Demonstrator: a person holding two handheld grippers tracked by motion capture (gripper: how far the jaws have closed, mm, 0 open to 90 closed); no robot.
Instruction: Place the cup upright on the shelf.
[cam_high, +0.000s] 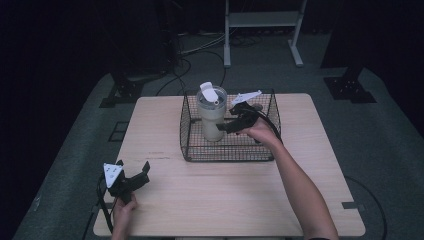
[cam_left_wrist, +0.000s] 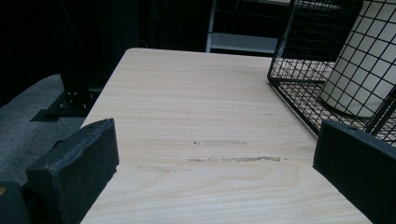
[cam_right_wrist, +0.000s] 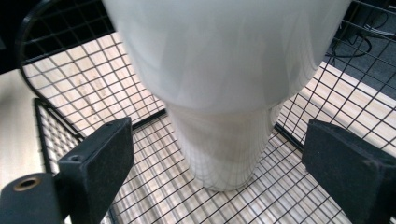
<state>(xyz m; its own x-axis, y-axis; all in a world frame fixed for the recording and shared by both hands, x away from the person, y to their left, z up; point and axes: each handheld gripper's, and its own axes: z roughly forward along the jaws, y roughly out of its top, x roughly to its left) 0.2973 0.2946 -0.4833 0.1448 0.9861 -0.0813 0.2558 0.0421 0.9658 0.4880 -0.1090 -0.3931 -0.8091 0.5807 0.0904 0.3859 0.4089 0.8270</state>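
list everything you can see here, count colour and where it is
table: 1, light wood, centre of the high view
wire basket: 1, black, far middle of the table
tumbler: 1, cream with a white lid, upright inside the basket, left part
metal frame: 1, grey, on the floor beyond the table
cables: several, black, on the floor behind the table
left gripper: 1, black, open, low over the table's near left corner
right gripper: 1, black, open, inside the basket beside the tumbler

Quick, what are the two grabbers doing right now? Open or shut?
Left gripper: open, holding nothing, low over the bare table.
Right gripper: open inside the wire basket, fingers either side of the white tumbler, not touching it.
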